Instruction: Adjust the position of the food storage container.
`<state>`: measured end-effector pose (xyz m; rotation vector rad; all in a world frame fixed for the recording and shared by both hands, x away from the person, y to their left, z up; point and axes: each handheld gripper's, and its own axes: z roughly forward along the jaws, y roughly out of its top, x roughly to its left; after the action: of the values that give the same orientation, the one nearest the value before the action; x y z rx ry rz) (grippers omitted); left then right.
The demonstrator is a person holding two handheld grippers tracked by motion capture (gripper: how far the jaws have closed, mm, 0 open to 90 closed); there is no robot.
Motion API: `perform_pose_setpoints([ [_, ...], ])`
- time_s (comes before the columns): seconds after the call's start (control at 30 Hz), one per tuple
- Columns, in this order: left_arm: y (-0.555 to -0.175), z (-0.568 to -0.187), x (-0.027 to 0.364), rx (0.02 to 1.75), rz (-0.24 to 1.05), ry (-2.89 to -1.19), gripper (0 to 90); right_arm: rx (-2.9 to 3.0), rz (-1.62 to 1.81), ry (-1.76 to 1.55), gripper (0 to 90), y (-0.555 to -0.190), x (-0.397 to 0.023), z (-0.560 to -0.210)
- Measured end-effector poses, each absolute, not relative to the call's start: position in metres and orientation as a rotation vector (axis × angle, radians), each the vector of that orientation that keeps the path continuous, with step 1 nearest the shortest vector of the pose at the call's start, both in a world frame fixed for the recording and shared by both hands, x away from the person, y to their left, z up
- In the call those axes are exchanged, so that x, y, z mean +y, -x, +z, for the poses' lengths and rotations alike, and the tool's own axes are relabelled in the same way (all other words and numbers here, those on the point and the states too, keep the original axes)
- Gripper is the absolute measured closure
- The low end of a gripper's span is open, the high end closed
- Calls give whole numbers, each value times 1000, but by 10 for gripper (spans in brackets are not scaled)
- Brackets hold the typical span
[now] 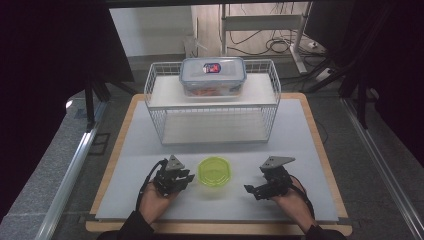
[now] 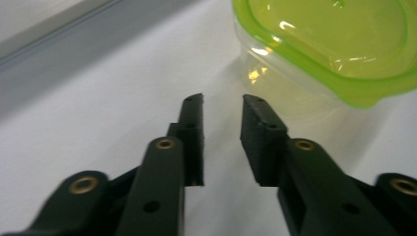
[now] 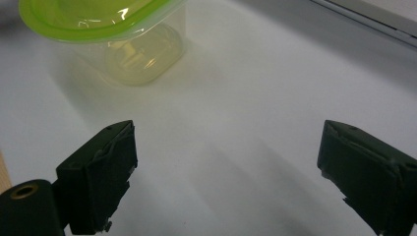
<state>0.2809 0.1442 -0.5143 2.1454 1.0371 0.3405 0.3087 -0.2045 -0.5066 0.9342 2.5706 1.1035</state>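
While both hands rest near the front edge of the desk, I note a pale grey mat over a wooden top whose light rim shows along the left, right and front edges. To the left of the desk runs speckled grey floor with a metal rail; dark curtains close off both sides of the room, and cables lie on the floor beyond the far edge.

My left gripper sits at front left, jaws parted by a narrow gap with nothing between them. Just to its right, in the middle of the front half, stands the green-lidded container, lid on, clear of both grippers. My right gripper sits at front right, jaws spread wide and empty.

Toward the far edge stands a white wire rack with two shelves; on its upper shelf rests a clear lidded box with blue clips, orange contents showing through its wall.
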Motion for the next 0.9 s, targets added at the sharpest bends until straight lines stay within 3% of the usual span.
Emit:
perform_pose_setpoints([
  [0.53,-243,-508,173,970,488,-2068,299,2556,1134,-926,73,-308,-206,-504],
  [0.77,-233,-514,180,951,416,-2055,94,2544,1160,-935,72,-308,-205,-504],
  [0.9,-230,-517,181,954,427,-2091,50,2538,1172,-945,71,-308,-205,-505],
])
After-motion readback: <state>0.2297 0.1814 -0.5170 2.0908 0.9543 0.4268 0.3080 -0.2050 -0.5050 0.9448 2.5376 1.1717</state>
